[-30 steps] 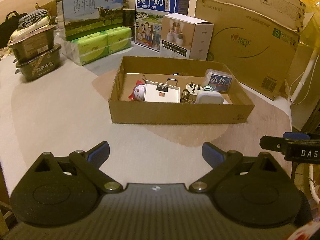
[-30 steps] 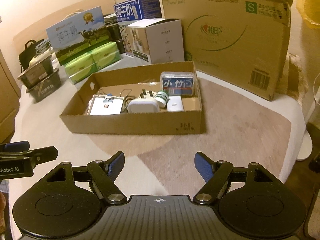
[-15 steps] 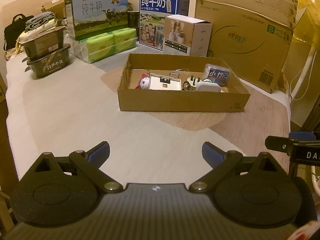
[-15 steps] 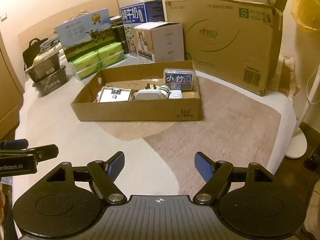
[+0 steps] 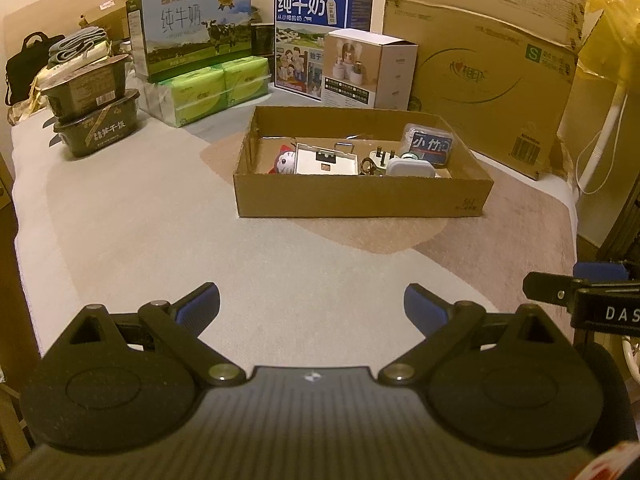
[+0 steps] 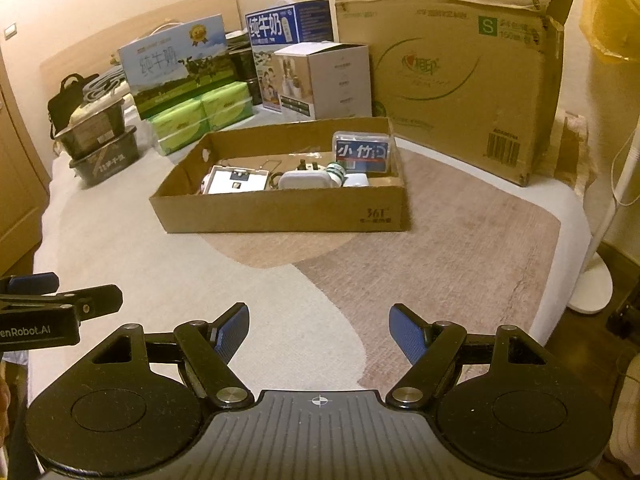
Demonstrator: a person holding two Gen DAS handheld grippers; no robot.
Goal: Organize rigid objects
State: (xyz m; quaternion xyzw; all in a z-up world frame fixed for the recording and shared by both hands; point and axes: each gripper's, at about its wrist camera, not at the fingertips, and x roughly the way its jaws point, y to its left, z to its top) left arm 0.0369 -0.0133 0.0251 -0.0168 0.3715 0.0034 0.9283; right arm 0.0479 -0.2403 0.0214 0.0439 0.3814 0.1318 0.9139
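Both grippers, left [image 5: 312, 300] and right [image 6: 318, 330], hang released and empty well short of the tray [image 5: 360, 200], whose small items look, perhaps, already gathered.

At my twelve o'clock I see a blue milk carton [image 5: 323, 8] behind a white box [image 5: 370, 70]. At two o'clock a big cardboard box [image 5: 492, 68]; at ten, green tissue packs [image 5: 208, 88] under another milk carton [image 5: 192, 28], beside stacked black tubs [image 5: 96, 120].

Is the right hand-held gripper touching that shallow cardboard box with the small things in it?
Apart. In the right wrist view, the right hand-held gripper is open and empty, with bare bedcover between it and the shallow cardboard box.
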